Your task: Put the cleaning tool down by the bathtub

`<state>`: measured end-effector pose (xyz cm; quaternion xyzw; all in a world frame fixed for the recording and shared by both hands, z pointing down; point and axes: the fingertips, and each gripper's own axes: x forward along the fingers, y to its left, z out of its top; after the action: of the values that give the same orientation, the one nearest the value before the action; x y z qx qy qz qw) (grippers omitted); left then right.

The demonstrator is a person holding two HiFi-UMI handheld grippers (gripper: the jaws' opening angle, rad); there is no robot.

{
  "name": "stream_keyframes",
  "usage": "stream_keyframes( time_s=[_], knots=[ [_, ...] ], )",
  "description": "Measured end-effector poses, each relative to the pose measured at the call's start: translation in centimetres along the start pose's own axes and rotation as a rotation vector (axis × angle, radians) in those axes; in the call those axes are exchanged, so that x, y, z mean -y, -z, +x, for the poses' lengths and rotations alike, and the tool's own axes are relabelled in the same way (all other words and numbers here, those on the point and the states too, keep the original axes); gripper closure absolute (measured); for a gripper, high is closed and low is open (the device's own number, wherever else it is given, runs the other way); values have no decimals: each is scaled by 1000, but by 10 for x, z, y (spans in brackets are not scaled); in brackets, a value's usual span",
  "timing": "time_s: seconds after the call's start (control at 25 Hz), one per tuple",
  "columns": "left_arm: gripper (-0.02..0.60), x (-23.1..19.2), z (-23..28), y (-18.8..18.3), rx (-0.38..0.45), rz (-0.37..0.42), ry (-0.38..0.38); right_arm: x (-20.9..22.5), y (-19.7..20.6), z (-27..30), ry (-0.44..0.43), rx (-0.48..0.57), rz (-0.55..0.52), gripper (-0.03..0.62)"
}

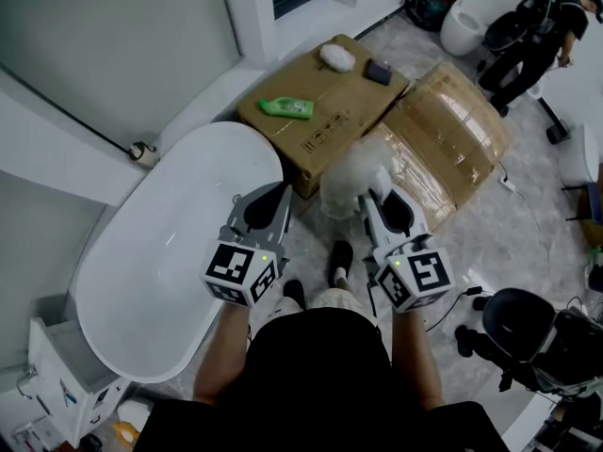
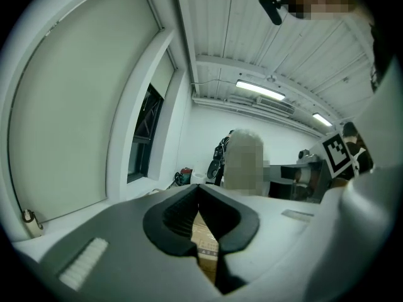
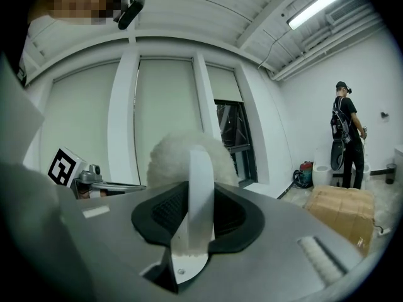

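Right tongs point(image 3: 195, 214) pinch the cleaning tool point(image 1: 353, 172) (left tongs point(image 2: 200, 216) pressed together) above marble floor point(image 1: 528, 243), near bathtub point(image 1: 160, 271).

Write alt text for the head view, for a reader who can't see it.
Seen from above, a person holds two grippers: the right gripper grips a fluffy white cleaning tool, and the left gripper is shut and empty. A white bathtub lies at left, with cardboard boxes ahead.

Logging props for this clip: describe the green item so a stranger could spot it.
Start at the white bathtub. Off its far end sits a cardboard box; the bottle lies on it. It alone is green: its neighbours are a white puff and a dark block.
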<state>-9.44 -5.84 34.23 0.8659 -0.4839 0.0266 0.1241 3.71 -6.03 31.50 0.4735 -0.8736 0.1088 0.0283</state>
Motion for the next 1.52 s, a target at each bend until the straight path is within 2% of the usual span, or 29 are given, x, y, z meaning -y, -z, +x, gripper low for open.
stream_keyframes(
  time_s=[0.44, 0.72, 0.92, 1.24, 1.52],
  knots=[
    [583, -16, 82, -14, -17, -18, -112, 74, -8, 71, -117, -40, 25, 496],
    [583, -21, 129, -23, -6, -33, -176, 101, -9, 118, -212, -54, 37, 496],
    [583, -19, 148, -16, -17, -46, -228, 123, 3, 133, -258, -100, 30, 497],
    [583, -43, 164, -1, -54, -92, -282, 145, 26, 163, -263, -179, 23, 496],
    [583, -69, 187, 6, -74, -119, -250, 149, 41, 194, -247, -240, 7, 496]
  ],
)
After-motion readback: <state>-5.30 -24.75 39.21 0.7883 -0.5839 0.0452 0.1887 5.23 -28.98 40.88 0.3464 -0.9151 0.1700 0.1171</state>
